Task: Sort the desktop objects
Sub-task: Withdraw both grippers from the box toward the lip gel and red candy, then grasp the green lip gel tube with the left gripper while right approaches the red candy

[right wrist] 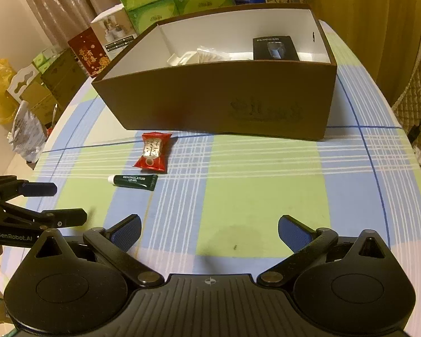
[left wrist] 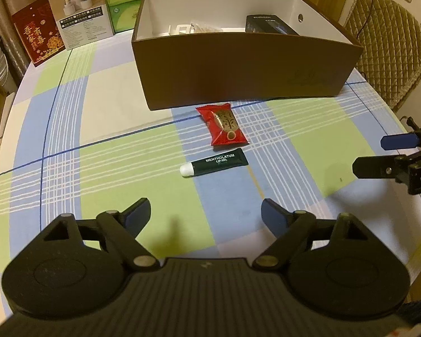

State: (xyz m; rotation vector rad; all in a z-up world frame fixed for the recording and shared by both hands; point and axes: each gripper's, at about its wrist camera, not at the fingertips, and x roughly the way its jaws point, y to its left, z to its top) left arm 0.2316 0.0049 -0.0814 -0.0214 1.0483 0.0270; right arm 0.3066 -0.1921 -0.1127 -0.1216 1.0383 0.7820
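Checked cloth covered the tabletop (left wrist: 112,146), with a brown cardboard box (left wrist: 247,70) at its far side. Just before the box lay a red snack packet (left wrist: 224,125) and, nearer, a green lip gel tube (left wrist: 216,164). Both the left tongs (left wrist: 206,216) and right tongs (right wrist: 209,233) hovered wide apart, gripping nothing.

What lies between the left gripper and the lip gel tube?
Nothing: only bare checked tablecloth separates the open left gripper from the lip gel tube, clearest in the left wrist view.
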